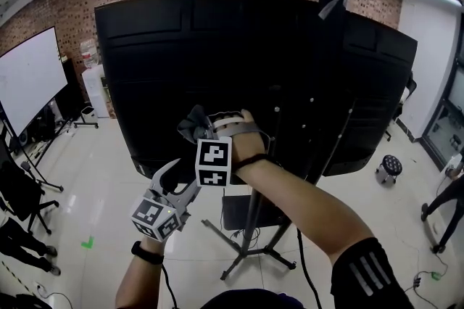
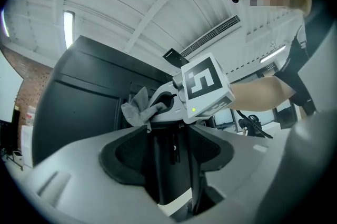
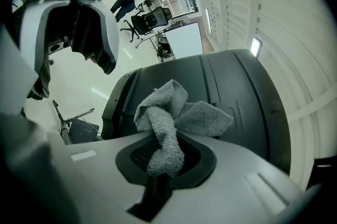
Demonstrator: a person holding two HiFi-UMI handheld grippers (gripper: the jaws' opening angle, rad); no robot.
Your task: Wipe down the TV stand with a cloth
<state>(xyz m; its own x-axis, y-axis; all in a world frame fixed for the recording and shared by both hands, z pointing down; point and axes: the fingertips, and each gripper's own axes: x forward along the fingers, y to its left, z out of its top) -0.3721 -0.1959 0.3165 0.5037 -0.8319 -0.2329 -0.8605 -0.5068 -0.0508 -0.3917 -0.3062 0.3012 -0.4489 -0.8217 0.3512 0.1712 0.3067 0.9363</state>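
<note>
The TV's black back panel [image 1: 239, 75] fills the middle of the head view, carried on a stand with a thin pole [image 1: 254, 217] and splayed legs. My right gripper [image 1: 204, 128] is shut on a bunched grey cloth [image 1: 191, 122] held against the panel's lower part. In the right gripper view the cloth [image 3: 168, 118] bulges out of the closed jaws of the right gripper [image 3: 160, 168], with the panel [image 3: 231, 97] just behind. My left gripper [image 1: 179, 180] hangs lower left, open and holding nothing. From the left gripper [image 2: 168, 157] I see the cloth [image 2: 136, 108] and the dark pole between the jaws.
A white screen on a wheeled stand [image 1: 29, 75] stands far left, with an office chair [image 1: 18, 191] nearer. A black box [image 1: 243, 212] lies at the stand's base. A round stool [image 1: 390, 168] and a person [image 1: 442, 202] are at the right. Floor is pale tile.
</note>
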